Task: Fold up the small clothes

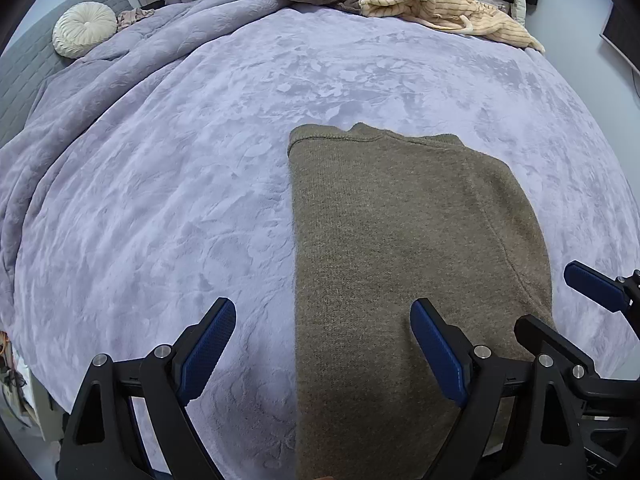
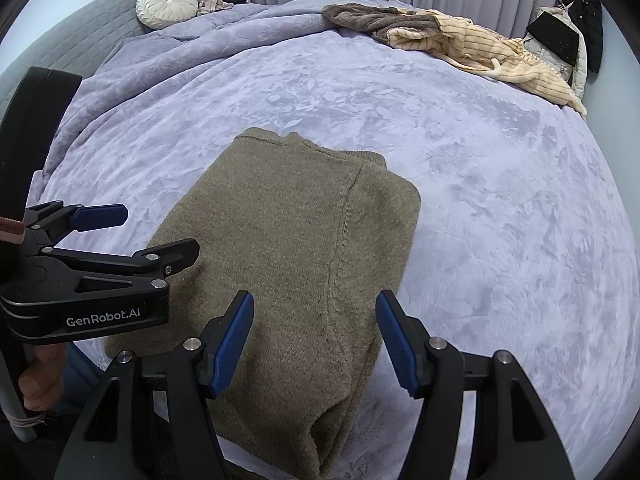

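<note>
An olive-brown knit sweater (image 1: pixel 400 248) lies folded into a long strip on the lavender bedspread (image 1: pixel 180 184); it also shows in the right wrist view (image 2: pixel 296 248). My left gripper (image 1: pixel 324 316) is open and empty above the sweater's near left edge. My right gripper (image 2: pixel 314 312) is open and empty above the sweater's near end. The right gripper shows at the right edge of the left wrist view (image 1: pixel 552 300), and the left gripper shows at the left of the right wrist view (image 2: pixel 160 232).
A pile of brown and cream striped clothes (image 2: pixel 452 40) lies at the bed's far right. A round cream cushion (image 2: pixel 166 4) rests against the grey headboard (image 2: pixel 80 28) far left. Dark garments (image 2: pixel 576 32) hang at far right.
</note>
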`<state>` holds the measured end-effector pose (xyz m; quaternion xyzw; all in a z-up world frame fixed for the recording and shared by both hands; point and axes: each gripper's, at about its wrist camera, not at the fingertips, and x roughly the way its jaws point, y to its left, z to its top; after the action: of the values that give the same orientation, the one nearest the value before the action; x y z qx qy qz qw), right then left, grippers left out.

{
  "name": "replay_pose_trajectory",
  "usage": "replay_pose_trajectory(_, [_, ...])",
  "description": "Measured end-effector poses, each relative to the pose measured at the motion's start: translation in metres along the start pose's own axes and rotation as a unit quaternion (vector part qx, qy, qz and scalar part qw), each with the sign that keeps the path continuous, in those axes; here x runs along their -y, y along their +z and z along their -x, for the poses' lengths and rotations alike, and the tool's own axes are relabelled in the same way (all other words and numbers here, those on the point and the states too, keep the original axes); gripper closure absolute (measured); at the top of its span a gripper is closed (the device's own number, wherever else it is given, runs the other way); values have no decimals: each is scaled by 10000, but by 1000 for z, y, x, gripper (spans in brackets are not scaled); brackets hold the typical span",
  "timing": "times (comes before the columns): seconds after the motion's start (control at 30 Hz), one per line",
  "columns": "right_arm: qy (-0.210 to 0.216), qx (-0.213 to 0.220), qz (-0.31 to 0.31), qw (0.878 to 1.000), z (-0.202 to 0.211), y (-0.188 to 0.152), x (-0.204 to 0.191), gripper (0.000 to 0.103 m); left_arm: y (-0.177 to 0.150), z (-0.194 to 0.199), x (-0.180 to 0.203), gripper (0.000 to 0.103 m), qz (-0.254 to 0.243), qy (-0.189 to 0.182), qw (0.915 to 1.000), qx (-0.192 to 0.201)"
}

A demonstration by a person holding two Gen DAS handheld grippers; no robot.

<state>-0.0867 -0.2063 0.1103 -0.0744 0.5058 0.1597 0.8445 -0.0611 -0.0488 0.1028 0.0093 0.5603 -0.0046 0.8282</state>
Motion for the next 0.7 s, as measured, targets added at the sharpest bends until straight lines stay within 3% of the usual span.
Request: replay_pose_trajectory(0.7, [30, 44, -2, 10000, 3, 1, 3, 36, 1, 1, 2, 13, -3, -14, 10000, 14])
